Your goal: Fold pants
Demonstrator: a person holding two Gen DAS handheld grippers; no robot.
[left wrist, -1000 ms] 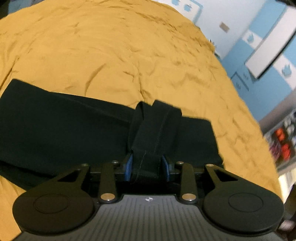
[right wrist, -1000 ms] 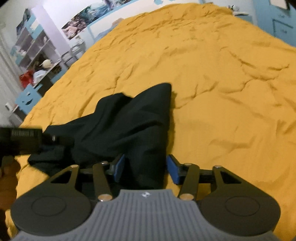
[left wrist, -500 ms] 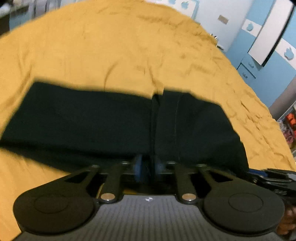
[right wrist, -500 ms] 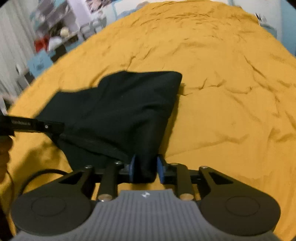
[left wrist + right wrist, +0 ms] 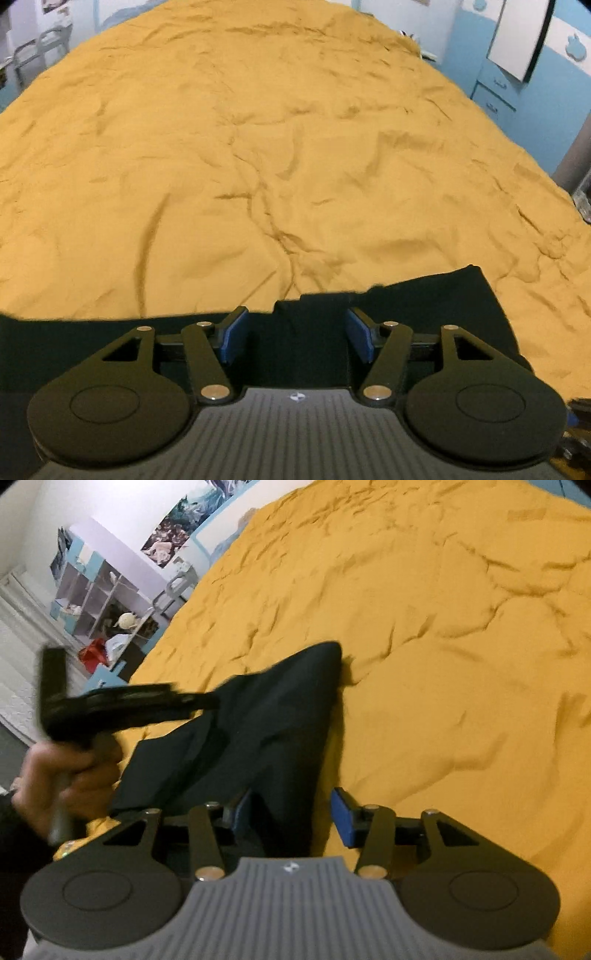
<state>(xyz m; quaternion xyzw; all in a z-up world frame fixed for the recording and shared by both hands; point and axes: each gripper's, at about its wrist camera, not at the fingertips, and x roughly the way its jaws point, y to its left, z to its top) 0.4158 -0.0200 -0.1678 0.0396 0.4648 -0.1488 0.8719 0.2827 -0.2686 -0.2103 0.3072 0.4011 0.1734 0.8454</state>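
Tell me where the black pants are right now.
The black fabric pants lie on the yellow bedspread, left of centre in the right wrist view, reaching between the right gripper fingers.

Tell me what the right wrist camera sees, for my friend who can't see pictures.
Black pants lie rumpled on a yellow bedspread, with the open right gripper just over their near edge. At left, a hand holds the left gripper by the pants.
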